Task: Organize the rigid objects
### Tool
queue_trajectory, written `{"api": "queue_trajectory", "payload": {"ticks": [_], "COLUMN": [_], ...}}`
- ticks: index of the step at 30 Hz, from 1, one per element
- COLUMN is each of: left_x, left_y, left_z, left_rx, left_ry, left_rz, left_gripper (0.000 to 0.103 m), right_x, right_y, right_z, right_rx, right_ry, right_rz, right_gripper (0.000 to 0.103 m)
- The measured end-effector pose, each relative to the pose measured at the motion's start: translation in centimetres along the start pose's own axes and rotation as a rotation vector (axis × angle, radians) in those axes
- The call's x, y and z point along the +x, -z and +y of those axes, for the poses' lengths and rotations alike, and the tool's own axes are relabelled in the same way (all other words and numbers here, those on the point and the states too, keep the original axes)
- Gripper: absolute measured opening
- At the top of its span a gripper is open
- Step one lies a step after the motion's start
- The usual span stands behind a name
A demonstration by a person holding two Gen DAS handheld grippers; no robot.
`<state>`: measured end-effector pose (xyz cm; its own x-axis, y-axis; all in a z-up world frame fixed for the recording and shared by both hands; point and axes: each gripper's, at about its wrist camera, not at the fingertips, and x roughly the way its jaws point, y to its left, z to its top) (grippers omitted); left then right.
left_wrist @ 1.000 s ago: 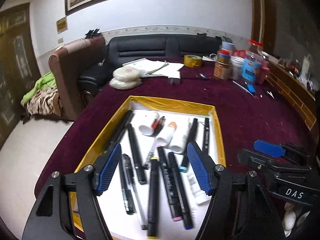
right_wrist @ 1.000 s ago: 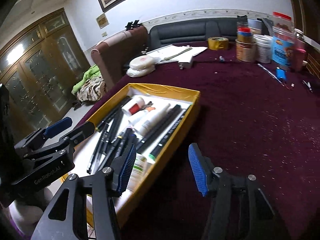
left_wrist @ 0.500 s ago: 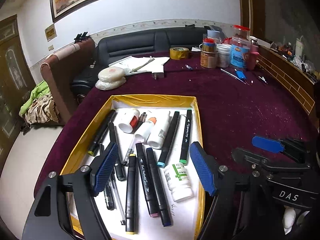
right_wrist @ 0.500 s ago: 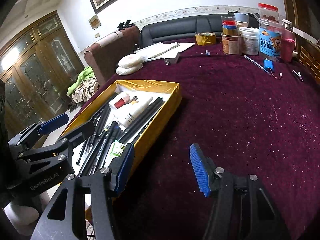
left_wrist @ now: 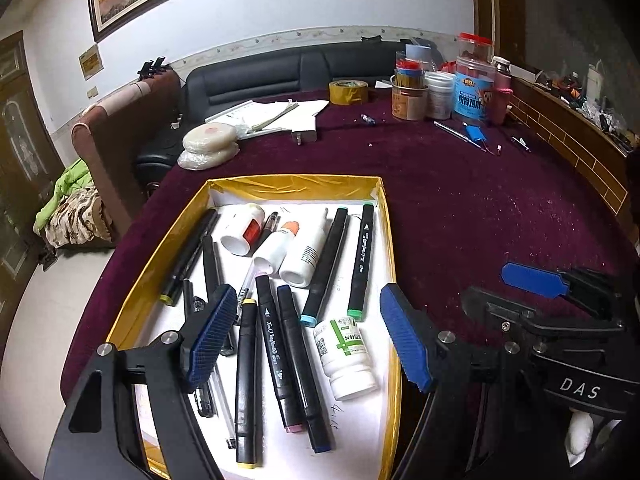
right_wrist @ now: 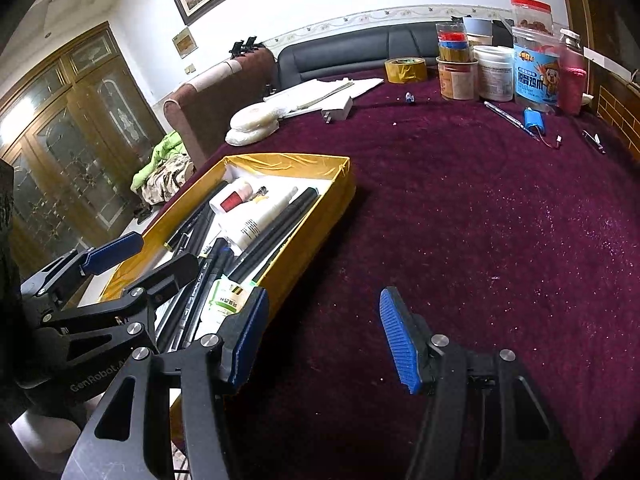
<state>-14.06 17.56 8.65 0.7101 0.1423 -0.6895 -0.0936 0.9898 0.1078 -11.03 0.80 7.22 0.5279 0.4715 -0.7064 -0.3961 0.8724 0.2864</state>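
A gold-rimmed box with a white floor lies on the maroon table. It holds several black markers, pens, and three white bottles, one a small green-labelled bottle. My left gripper is open and empty, above the box's near end. My right gripper is open and empty, over the cloth just right of the box. The right gripper also shows in the left wrist view, and the left gripper in the right wrist view.
At the table's far side stand jars and tubs, a tape roll, papers, a white charger, a blue battery and pens. A sofa and armchair stand beyond the table.
Both grippers have drawn back toward me and lifted from the box; more of the box and the green-labelled bottle now shows. Both stay open.
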Motion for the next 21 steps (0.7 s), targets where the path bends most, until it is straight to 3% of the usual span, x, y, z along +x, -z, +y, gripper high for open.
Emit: {"api": "queue_trajectory", "payload": {"ticks": [21], "left_x": [1.4], "left_y": [0.4], "left_z": [-0.9], "left_rx": [0.005], "left_ry": [0.019], "left_rz": [0.049], "left_gripper": [0.074], "right_x": [0.8], "right_y": [0.2], "right_z": [-0.5], "right_rx": [0.006], "right_ry": [0.020], "right_rz": [0.035], "right_gripper": [0.053]}}
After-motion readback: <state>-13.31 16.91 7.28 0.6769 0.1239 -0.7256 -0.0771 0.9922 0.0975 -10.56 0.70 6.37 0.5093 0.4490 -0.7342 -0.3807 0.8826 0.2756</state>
